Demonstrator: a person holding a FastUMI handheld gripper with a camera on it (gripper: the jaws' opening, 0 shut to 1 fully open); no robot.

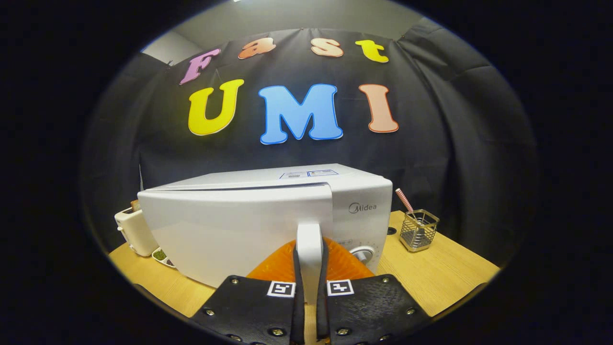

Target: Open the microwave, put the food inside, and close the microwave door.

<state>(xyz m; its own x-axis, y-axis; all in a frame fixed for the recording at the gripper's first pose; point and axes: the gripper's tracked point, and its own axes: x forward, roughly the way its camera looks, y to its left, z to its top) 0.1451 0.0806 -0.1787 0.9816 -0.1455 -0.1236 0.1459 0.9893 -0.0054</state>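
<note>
Now the gripper [309, 268] is clamped on the handle [309, 239] of the microwave [239, 220] on the counter [445, 273]; its door [230, 230] seems slightly ajar. Better to swing it in an arc, keeping the grip square.

Claw [309, 268] clamped on the microwave door handle [309, 239]

We see both fingers pressed against the sides of the vertical handle, which stands between them on the door of the white microwave [239, 225]. The door looks slightly swung out at its handle edge, with the control dial [362, 253] just beyond the fingers. The microwave sits on the wooden counter [445, 273]. Beside its far side stands a white toaster [134, 232] with a small dish [162, 256] near it; on the dial side stands a wire holder [419, 231] with a striped straw [404, 200].
</note>
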